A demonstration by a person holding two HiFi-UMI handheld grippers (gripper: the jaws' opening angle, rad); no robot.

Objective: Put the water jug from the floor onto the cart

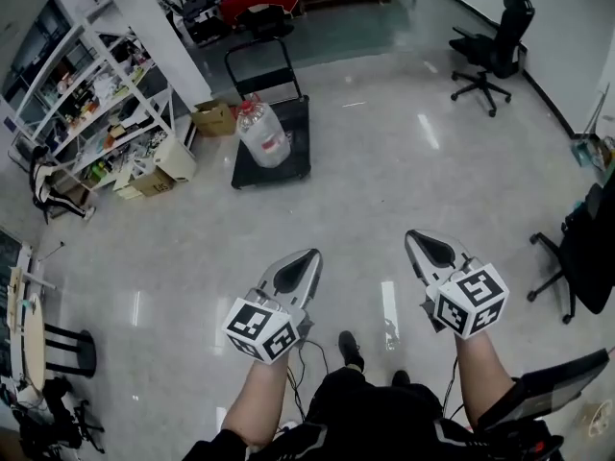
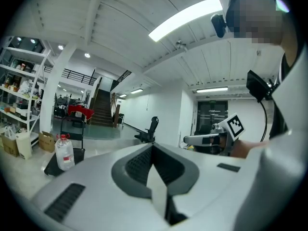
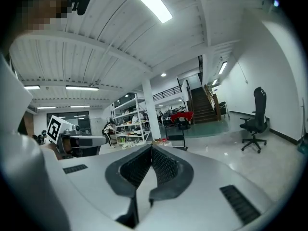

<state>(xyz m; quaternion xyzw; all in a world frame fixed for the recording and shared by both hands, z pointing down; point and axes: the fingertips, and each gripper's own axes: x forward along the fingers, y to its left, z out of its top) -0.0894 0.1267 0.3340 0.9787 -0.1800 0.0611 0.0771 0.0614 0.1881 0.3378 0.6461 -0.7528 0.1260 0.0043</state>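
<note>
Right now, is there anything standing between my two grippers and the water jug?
Nothing visible does. Bare floor lies between the left gripper, the right gripper and the water jug, which already stands on the cart. A cardboard box sits off to the side.

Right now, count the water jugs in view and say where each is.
1. The water jug stands upright on the black cart, ahead and left of the person. More could be hidden among the shelves.
</note>
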